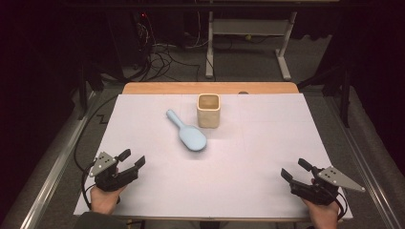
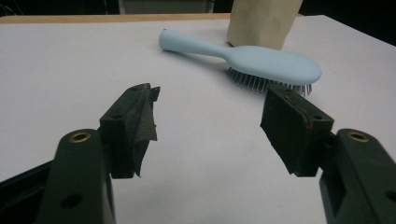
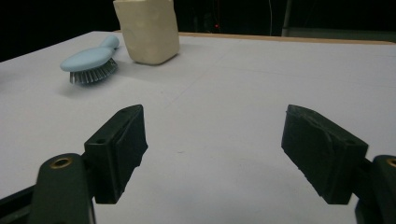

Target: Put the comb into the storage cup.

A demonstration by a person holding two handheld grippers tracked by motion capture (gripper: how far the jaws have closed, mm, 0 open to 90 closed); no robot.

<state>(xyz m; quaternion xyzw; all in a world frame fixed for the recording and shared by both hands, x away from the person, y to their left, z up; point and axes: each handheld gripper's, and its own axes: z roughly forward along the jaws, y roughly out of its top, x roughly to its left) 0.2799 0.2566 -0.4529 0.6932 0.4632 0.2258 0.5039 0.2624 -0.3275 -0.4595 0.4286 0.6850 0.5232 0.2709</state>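
Note:
A light blue hairbrush (image 1: 187, 132) lies bristles down near the middle of the white table, its handle pointing to the far left. Just behind it to the right stands a cream square cup (image 1: 208, 110), upright and open at the top. My left gripper (image 1: 132, 159) rests at the near left corner, open, with nothing between its jaws; the hairbrush (image 2: 252, 61) and the cup (image 2: 263, 21) lie ahead of it. My right gripper (image 1: 296, 169) sits at the near right corner, open and empty, facing the hairbrush (image 3: 91, 62) and the cup (image 3: 147, 29).
A white sheet (image 1: 267, 143) covers the table, with a wooden edge (image 1: 210, 88) at the far side. Beyond it stand a white table frame (image 1: 248, 33) and tangled cables (image 1: 162, 57) on the dark floor. Metal rails run along both sides of the table.

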